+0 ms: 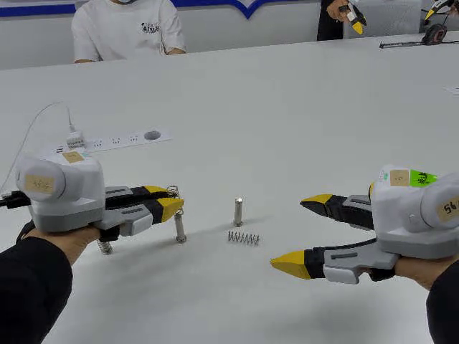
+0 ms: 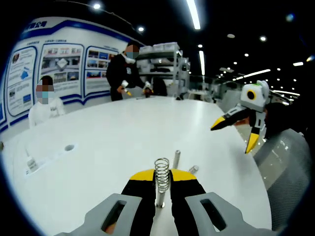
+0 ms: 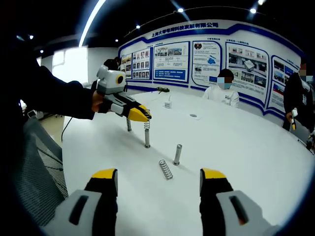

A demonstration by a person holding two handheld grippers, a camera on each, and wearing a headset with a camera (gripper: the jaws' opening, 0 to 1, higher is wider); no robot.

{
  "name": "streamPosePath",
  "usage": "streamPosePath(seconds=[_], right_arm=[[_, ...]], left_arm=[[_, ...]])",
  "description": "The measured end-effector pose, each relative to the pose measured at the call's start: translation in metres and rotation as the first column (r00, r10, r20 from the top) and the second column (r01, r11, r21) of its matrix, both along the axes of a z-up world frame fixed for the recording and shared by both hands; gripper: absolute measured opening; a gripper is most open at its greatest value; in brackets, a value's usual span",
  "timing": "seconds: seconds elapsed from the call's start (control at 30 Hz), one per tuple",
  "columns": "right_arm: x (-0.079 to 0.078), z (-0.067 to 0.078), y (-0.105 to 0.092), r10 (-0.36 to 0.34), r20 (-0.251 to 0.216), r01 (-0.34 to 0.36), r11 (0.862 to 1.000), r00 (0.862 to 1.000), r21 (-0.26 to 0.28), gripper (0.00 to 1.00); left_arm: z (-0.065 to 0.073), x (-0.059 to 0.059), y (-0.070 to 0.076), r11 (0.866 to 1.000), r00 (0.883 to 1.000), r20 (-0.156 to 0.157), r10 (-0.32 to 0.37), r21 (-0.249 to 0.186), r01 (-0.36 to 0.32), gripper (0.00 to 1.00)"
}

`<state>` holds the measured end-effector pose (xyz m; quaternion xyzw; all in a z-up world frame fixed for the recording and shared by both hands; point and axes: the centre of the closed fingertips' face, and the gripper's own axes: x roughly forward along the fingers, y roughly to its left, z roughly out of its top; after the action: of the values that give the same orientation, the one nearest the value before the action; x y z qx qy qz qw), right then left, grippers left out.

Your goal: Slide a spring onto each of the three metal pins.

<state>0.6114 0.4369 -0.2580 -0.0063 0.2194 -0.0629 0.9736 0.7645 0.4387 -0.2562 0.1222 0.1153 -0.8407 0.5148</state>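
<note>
My left gripper (image 1: 173,199) is shut on a small spring (image 2: 162,172), holding it upright at the top of a metal pin (image 1: 180,226) that stands on the white table. The same spring (image 3: 146,126) and pin (image 3: 147,139) appear in the right gripper view. A second pin (image 1: 238,211) stands bare near the middle, with a loose spring (image 1: 244,237) lying just in front of it. A third pin (image 1: 105,246), wearing a spring, stands under my left hand. My right gripper (image 1: 297,231) is open to the right of the loose spring, with nothing between its fingers.
A white power strip (image 1: 107,141) with a cable lies on the table behind my left gripper. A person in a white shirt (image 1: 128,29) sits at the far edge, and another person's hand with a gripper (image 1: 351,16) is at the back right.
</note>
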Motion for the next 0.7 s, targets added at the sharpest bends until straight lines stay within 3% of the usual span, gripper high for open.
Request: streamPosePath(seconds=[0.7], right_arm=[[-0.0005, -0.0027, 0.0019, -0.001, -0.005, 0.001, 1.000, 1.000, 0.017, 0.69]], left_arm=[[-0.0046, -0.0002, -0.0003, 1.000, 1.000, -0.004, 0.001, 0.002, -0.001, 0.10]])
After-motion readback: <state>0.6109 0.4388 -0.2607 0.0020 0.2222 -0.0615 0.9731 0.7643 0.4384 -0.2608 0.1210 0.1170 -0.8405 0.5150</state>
